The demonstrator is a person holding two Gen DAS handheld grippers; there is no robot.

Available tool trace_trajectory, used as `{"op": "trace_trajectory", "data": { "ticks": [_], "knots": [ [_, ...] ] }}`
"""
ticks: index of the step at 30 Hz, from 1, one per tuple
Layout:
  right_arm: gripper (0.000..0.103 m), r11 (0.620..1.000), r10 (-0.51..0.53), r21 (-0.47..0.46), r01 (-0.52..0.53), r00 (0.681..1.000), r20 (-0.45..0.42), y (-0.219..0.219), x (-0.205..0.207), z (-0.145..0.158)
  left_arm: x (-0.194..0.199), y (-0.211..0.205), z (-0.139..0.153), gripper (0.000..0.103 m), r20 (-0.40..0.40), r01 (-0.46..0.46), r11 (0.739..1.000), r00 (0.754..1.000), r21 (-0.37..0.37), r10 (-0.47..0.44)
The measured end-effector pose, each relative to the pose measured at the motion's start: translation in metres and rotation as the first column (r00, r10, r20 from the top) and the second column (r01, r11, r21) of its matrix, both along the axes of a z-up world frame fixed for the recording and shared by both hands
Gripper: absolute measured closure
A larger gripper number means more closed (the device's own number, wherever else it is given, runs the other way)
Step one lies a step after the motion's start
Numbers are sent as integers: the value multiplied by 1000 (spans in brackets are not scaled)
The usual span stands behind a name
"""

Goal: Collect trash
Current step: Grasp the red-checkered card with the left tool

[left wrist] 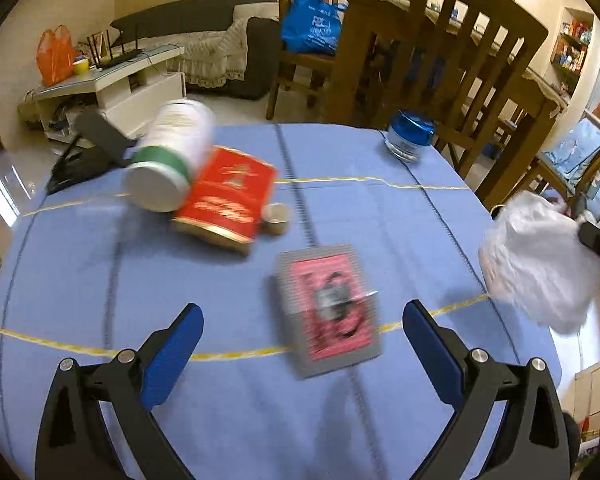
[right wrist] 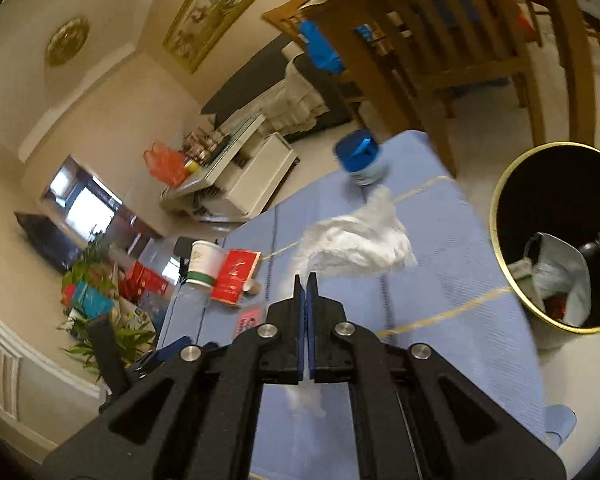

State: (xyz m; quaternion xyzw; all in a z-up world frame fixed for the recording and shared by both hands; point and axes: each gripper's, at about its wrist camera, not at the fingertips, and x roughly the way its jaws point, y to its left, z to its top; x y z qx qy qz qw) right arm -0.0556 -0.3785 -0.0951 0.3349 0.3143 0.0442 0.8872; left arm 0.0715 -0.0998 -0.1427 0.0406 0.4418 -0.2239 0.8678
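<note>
Right jaws [right wrist: 305, 280] clamped on white tissue [right wrist: 356, 240], tilted downward, left jaws [left wrist: 303, 314] wide, empty

Both views were evenly lit by soft daylight. Motion blur was seen across the tabletop items [left wrist: 204, 184], and strong fisheye bending and dark vignetting at the edges.

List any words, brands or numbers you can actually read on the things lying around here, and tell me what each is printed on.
None can be read for certain.
Red box: gold print, blurred.
White canister: faint print, blurred.
Pink-and-grey packet: dark marks, smeared by motion.
Blue bag on the chair: white lettering, too small to make out.
Blue-lidded jar: no legible label.
</note>
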Motion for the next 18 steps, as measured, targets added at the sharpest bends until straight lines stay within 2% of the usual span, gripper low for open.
{"op": "trace_trajectory", "data": {
  "ticks": [3, 7, 8, 9, 10, 12, 15, 18],
  "knots": [
    [102, 1000, -1, 3, 1, 1000, 14, -6, -9, -3, 4, -26, -11, 7, 3, -39, 998, 999, 55, 39],
    [102, 1000, 5, 29, -6, 999, 35, -17, -17, -8, 15, -39, -32, 10, -56, -75, 994, 995, 80, 79],
    [102, 999, 5, 33, -7, 999, 37, -20, -20, -9, 16, -41, -34, 15, -57, -84, 992, 994, 95, 90],
    [102, 999, 3, 35, -5, 999, 42, -23, -22, -11, 14, -41, -31, 42, -41, -87, 992, 995, 90, 91],
    [102, 999, 3, 38, -5, 999, 47, -25, -24, -12, 14, -40, -28, 48, -34, -85, 993, 996, 83, 88],
    [102, 999, 2, 47, -5, 998, 59, -30, -29, -13, 15, -33, -27, 49, -71, -82, 997, 994, 12, 83],
    [102, 998, -9, 64, 4, 997, 73, -40, -35, -15, 12, -25, -22, 49, -51, -133, 991, 990, 22, 134],
    [102, 998, -16, 65, 10, 996, 86, -48, -39, -13, 7, -26, -12, 49, -12, -144, 989, 989, 28, 144]
  ]
}}
